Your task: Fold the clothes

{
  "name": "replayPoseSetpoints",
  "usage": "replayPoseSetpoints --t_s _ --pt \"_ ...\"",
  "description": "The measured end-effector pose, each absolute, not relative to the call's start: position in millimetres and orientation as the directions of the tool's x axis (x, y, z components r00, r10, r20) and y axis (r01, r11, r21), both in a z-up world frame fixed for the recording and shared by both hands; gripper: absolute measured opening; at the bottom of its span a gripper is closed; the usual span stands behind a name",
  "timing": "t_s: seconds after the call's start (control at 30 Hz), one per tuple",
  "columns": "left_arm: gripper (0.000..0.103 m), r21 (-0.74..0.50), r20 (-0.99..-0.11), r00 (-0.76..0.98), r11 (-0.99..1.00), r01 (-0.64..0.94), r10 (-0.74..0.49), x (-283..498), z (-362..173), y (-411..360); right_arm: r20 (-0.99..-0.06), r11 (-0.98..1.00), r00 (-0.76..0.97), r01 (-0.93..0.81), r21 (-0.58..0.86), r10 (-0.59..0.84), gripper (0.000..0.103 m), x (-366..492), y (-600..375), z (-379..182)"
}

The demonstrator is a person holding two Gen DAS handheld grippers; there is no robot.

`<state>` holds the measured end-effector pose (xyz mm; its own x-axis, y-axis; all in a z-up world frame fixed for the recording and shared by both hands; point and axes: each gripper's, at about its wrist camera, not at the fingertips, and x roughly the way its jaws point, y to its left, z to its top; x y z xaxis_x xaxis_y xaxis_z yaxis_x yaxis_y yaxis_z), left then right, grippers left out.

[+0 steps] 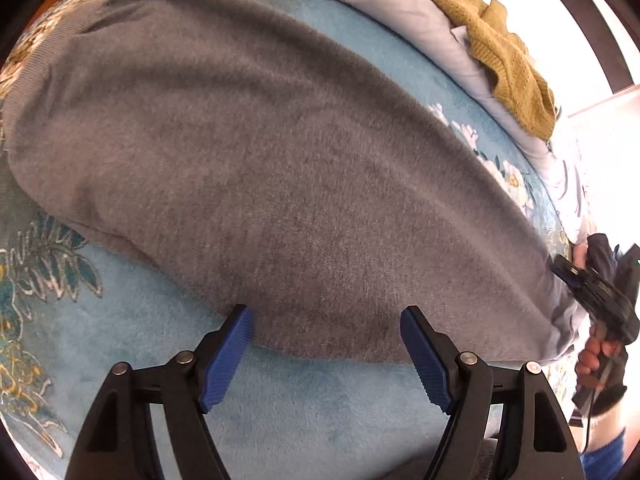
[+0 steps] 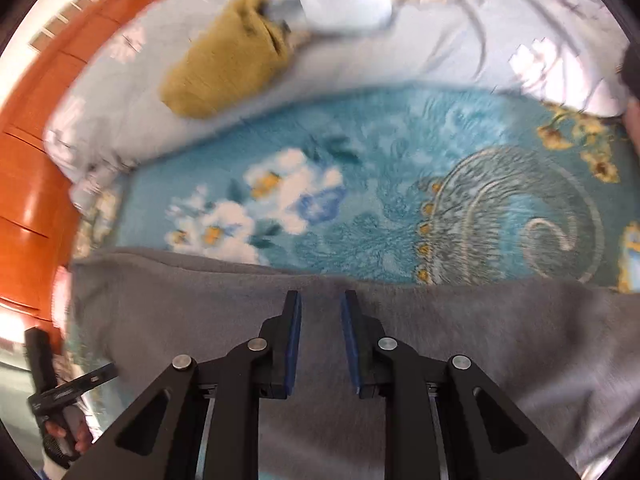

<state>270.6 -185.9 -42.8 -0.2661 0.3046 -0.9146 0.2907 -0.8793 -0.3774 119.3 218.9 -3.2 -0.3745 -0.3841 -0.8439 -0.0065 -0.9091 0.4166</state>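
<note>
A grey fuzzy sweater (image 1: pixel 256 168) lies flat on a blue floral blanket (image 1: pixel 132 312), its ribbed hem at the far left. My left gripper (image 1: pixel 326 320) is open, its blue pads straddling the sweater's near edge and holding nothing. The right gripper (image 1: pixel 596 292) shows at the sweater's right end in the left wrist view. In the right wrist view the right gripper (image 2: pixel 320 304) is over the grey sweater (image 2: pixel 480 340), its pads a narrow gap apart with nothing between them. The left gripper (image 2: pixel 60 392) shows at the lower left there.
A mustard knit garment (image 1: pixel 508 60) lies on a pale quilt (image 1: pixel 400 4) at the far side of the bed; it also shows in the right wrist view (image 2: pixel 228 56). An orange wooden cabinet (image 2: pixel 32 152) stands at the left in the right wrist view.
</note>
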Motion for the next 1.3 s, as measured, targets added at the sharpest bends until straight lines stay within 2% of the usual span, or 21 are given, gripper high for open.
replayPoseSetpoints --t_s 0.03,0.1,0.13,0.27,0.33,0.63,0.67,0.77,1.0,1.1,1.3 --pt "0.079 -0.380 -0.913 -0.274 -0.877 0.295 0.303 274.7 -40.3 -187.3 -0.825 -0.899 -0.408 -0.020 0.437 -0.392 0.023 135.0 231.0 8.0" --pt "0.079 -0.377 -0.913 -0.282 -0.872 0.312 0.294 285.2 -37.7 -190.2 -0.797 -0.882 -0.475 -0.084 0.463 -0.373 0.039 166.8 261.6 24.1" --pt "0.079 -0.375 -0.914 -0.286 -0.870 0.321 0.289 290.5 -36.6 -191.7 -0.791 -0.874 -0.508 -0.138 0.465 -0.340 0.042 182.6 280.1 27.4" --pt "0.079 -0.367 -0.918 -0.278 -0.869 0.332 0.282 302.1 -37.8 -191.3 -0.807 -0.801 -0.550 -0.373 0.469 -0.216 0.043 234.7 354.8 22.5" --pt "0.079 -0.371 -0.918 -0.272 -0.865 0.337 0.287 300.1 -41.4 -186.0 -0.810 -0.746 -0.544 -0.441 0.499 -0.220 0.043 247.0 378.0 12.5" --pt "0.079 -0.384 -0.909 -0.306 -0.850 0.361 0.281 285.2 -31.0 -161.8 -0.806 -0.625 -0.534 -0.545 0.559 -0.256 0.043 242.1 392.9 -23.8" --pt "0.079 -0.386 -0.909 -0.306 -0.847 0.366 0.283 284.2 -32.3 -161.0 -0.800 -0.604 -0.541 -0.555 0.572 -0.261 0.040 242.6 393.8 -26.7" --pt "0.079 -0.383 -0.912 -0.300 -0.843 0.378 0.280 282.1 -36.0 -158.7 -0.774 -0.574 -0.566 -0.545 0.611 -0.285 0.009 242.0 395.1 -25.3" --pt "0.079 -0.385 -0.913 -0.291 -0.836 0.392 0.285 285.6 -37.7 -157.8 -0.688 -0.608 -0.675 -0.436 0.663 -0.266 0.007 261.5 394.7 21.8" --pt "0.079 -0.386 -0.914 -0.287 -0.832 0.398 0.287 287.1 -38.4 -157.4 -0.764 -0.605 -0.587 -0.516 0.607 -0.266 0.007 266.6 403.9 -9.1" --pt "0.079 -0.385 -0.911 -0.302 -0.841 0.380 0.281 289.4 -30.7 -154.0 -0.769 -0.560 -0.574 -0.552 0.618 -0.282 0.008 274.5 406.9 -27.5"
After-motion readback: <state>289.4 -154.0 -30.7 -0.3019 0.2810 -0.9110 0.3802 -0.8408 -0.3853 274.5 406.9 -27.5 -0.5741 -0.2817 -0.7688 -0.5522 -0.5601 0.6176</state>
